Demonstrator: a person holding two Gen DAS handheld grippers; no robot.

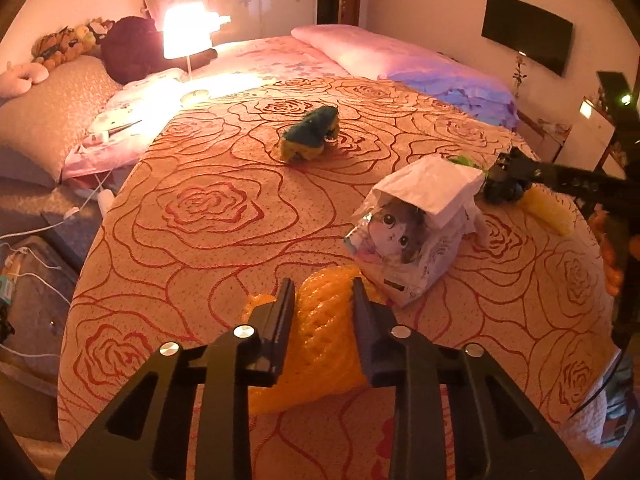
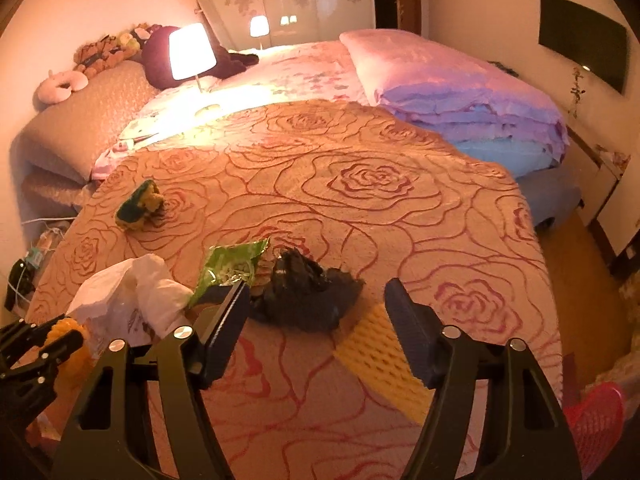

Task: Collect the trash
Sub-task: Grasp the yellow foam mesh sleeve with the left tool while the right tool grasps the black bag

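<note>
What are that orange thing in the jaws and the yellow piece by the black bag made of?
The orange thing looks like soft foam fruit netting: a ribbed mesh surface, bulging between the left gripper jaws. The yellow piece seems the same foam mesh, with rows of open holes, lying flat. The black bag looks like thin, glossy, crumpled plastic.

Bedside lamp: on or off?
On. The lamp shade glows bright and throws a light patch on the bedding under it; the right wrist view shows the same glow.

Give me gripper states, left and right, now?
Left gripper: shut on the orange foam net.
Right gripper: open, holding nothing.
</note>
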